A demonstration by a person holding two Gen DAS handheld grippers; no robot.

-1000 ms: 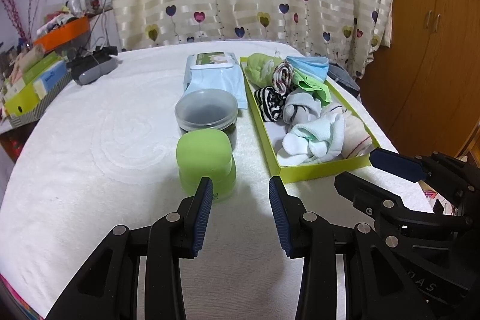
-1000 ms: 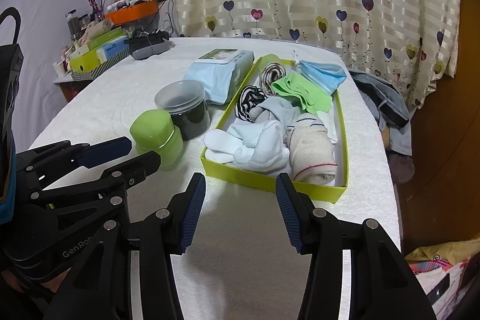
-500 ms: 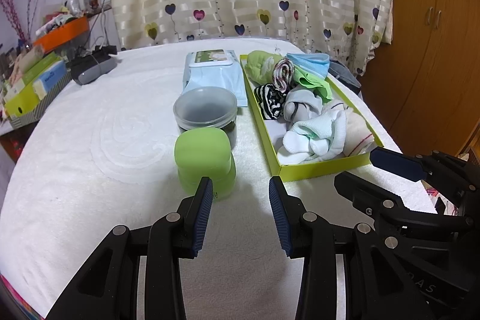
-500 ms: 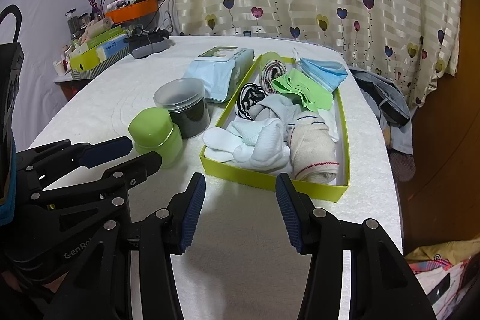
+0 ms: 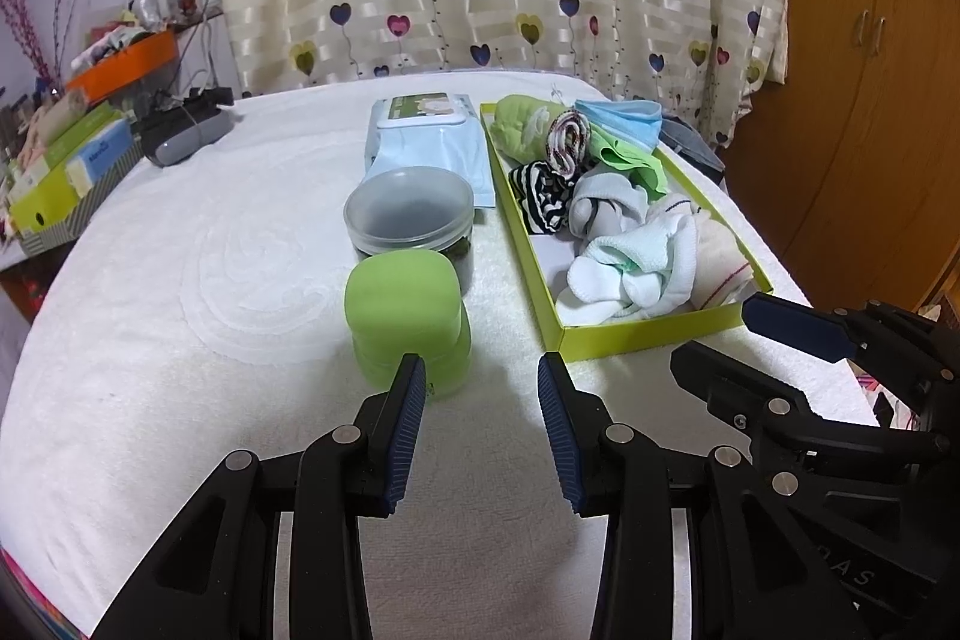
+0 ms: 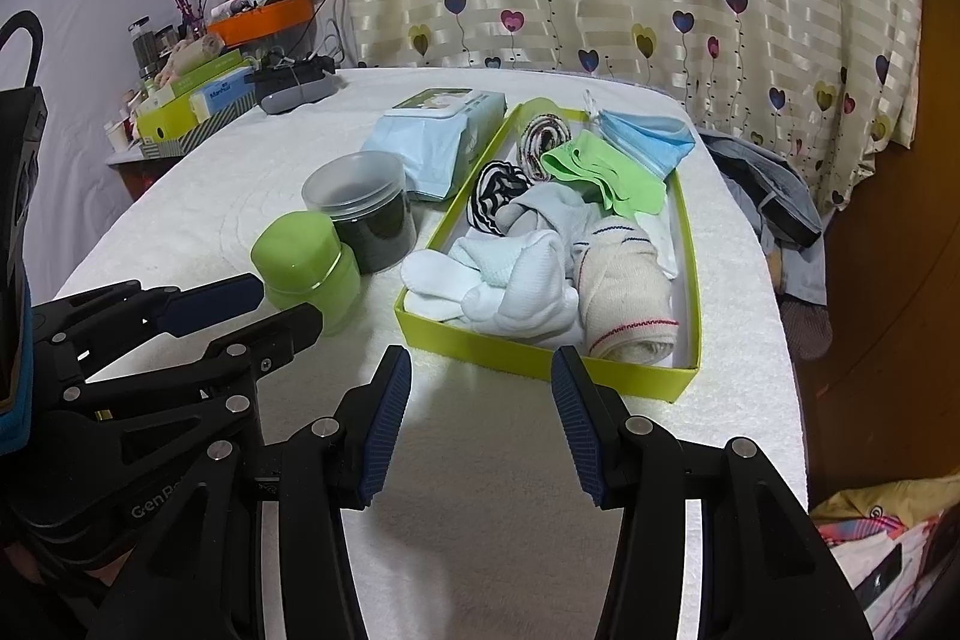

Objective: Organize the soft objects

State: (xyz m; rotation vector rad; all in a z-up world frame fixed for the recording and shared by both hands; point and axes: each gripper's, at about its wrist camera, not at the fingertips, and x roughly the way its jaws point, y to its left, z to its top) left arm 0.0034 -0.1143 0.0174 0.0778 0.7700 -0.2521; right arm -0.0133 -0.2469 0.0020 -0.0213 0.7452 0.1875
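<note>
Socks [image 5: 630,256] lie bundled in the yellow-green box [image 5: 636,337] on the white table [image 5: 180,310]. From the left we see a green jar [image 5: 405,322], a grey tub [image 5: 409,214], then the box. Our left gripper [image 5: 480,388] and right gripper [image 6: 480,388] hover before them, jaws apart, holding nothing.

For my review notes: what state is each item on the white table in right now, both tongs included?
Left tongs: open, empty.
Right tongs: open, empty.
Yellow-green tray: on the table, full of soft items.
White socks: bundled, in the tray's near end.
Blue face mask: lying across the tray's far end.
Green jar: upright, capped.
Clear tub: lid on.
Wipes pack: flap shut.
</note>
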